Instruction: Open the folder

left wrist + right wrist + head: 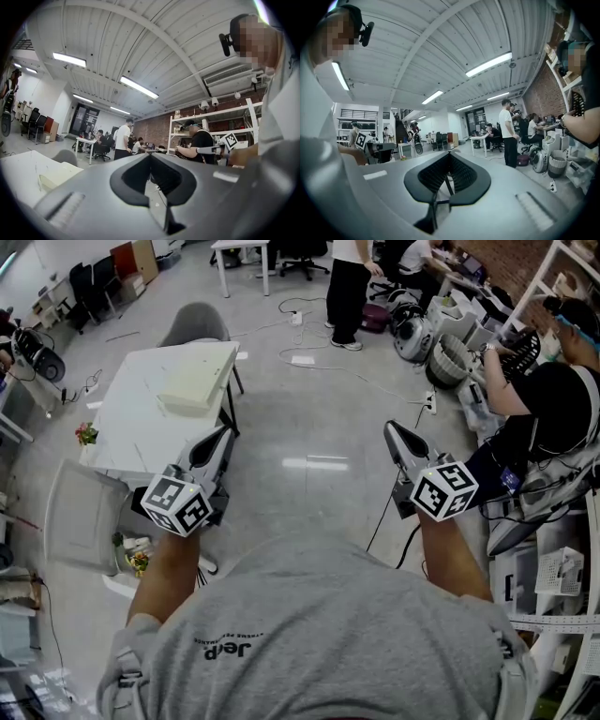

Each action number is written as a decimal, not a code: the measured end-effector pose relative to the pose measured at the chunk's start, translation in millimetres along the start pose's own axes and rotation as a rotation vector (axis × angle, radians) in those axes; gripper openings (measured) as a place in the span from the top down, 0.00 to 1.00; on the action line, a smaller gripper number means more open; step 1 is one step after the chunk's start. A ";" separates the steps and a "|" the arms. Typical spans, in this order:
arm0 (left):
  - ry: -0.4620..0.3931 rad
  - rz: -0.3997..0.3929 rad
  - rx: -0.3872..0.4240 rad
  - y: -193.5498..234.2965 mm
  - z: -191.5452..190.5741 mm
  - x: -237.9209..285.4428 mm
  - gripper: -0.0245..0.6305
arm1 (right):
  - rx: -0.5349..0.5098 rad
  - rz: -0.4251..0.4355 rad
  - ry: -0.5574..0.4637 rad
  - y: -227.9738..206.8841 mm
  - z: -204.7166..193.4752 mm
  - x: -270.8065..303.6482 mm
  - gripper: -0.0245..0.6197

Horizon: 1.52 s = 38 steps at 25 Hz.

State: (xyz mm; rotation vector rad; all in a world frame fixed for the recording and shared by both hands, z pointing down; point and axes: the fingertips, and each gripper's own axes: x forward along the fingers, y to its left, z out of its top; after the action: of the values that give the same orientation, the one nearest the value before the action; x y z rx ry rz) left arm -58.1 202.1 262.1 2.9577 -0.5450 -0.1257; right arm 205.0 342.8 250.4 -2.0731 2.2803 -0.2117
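Both pairs of jaws are held level, closed on nothing.
The folder [192, 382] is seen lying flat on the white surface [127, 442], untouched, ahead and left of the left gripper [221, 434]. The right gripper [394, 430] is held well apart from it.

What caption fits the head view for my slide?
Shut and empty, left gripper and right gripper hover short of the folder on the white table.

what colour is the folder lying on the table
Pale cream. The folder lies on the white table; the head view shows it best.
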 end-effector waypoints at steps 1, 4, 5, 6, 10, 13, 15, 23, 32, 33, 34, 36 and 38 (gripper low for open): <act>-0.005 -0.011 0.002 -2.6 0.7 1.3 0.95 | 0.003 0.003 0.000 -0.8 0.1 -0.3 0.96; -0.005 -0.064 0.019 -16.0 2.1 9.5 0.40 | 0.009 0.014 0.002 -4.6 0.0 -2.2 0.96; 0.001 -0.076 0.026 -21.1 2.3 13.2 0.36 | 0.010 0.018 0.003 -6.9 0.1 -3.1 0.96; 0.007 -0.082 0.030 -25.6 2.5 16.9 0.35 | 0.012 0.022 0.004 -9.8 0.3 -4.0 0.96; 0.022 -0.072 0.037 -39.6 1.3 31.1 0.33 | 0.016 0.045 0.005 -23.8 2.9 -7.9 0.96; 0.028 -0.047 0.034 -49.7 -0.9 40.1 0.33 | 0.012 0.065 0.004 -36.5 4.3 -11.0 0.96; 0.024 -0.031 0.026 -56.1 -4.3 46.9 0.33 | 0.009 0.079 0.004 -46.8 4.4 -13.1 0.96; 0.025 0.001 0.007 -72.7 -18.7 73.6 0.33 | 0.009 0.133 0.008 -77.7 -1.0 -7.9 0.96; 0.034 -0.038 0.002 -10.9 -29.2 108.9 0.33 | 0.006 0.114 0.023 -89.1 -9.4 54.1 0.96; 0.032 -0.049 0.001 2.5 -30.3 115.8 0.33 | 0.005 0.104 0.025 -90.4 -11.1 66.2 0.96; 0.030 -0.062 0.000 17.5 -30.8 123.8 0.33 | 0.003 0.093 0.027 -92.1 -12.2 79.8 0.96; 0.026 -0.090 -0.004 49.8 -29.4 143.9 0.33 | -0.001 0.069 0.027 -97.2 -11.6 110.8 0.96; 0.026 -0.126 -0.004 82.1 -25.0 167.9 0.33 | -0.003 0.040 0.022 -103.6 -6.7 143.7 0.96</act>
State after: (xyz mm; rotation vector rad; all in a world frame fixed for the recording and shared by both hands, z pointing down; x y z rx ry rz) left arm 72.2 68.6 288.9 2.9845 -0.3553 -0.1005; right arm 292.2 191.0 278.8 -2.0339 2.3341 -0.2307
